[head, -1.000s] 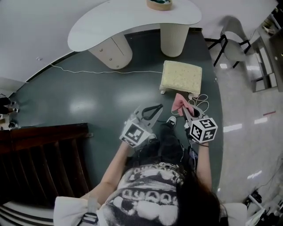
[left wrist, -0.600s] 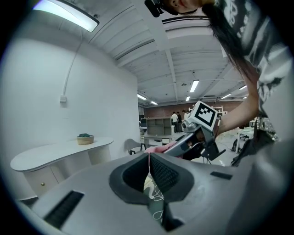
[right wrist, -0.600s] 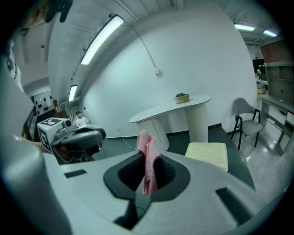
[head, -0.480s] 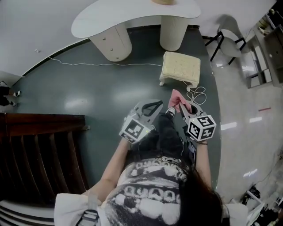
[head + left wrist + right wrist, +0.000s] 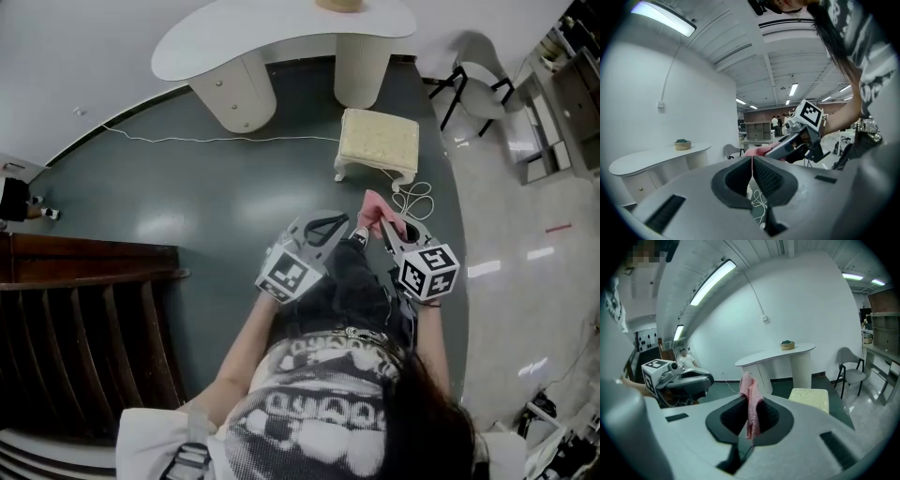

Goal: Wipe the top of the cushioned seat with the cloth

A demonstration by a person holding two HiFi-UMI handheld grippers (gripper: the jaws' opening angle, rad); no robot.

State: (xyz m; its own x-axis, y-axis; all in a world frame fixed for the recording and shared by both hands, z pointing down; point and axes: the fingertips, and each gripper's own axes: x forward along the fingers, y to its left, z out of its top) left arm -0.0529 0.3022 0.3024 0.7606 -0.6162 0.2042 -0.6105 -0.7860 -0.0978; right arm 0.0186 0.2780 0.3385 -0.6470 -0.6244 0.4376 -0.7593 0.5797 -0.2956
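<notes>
The cushioned seat (image 5: 377, 141) is a low cream stool with a tufted top on the dark green floor, ahead of me; it also shows at the right of the right gripper view (image 5: 809, 398). A pink cloth (image 5: 379, 212) hangs from my right gripper (image 5: 387, 228), which is shut on it short of the stool. In the right gripper view the cloth (image 5: 750, 405) stands pinched between the jaws. My left gripper (image 5: 325, 226) hangs beside it at waist height, shut and empty, its pads (image 5: 765, 176) closed together.
A white curved table (image 5: 281, 33) on two rounded pedestals stands beyond the stool, with a small basket (image 5: 787, 345) on it. A coiled white cable (image 5: 414, 199) lies by the stool's near right. A grey chair (image 5: 478, 84) stands at the right, a dark wooden bench (image 5: 75, 328) at the left.
The view has shifted forward a little: stool and table sit slightly higher in the frame. Both grippers keep their pose, the cloth still in the right one.
</notes>
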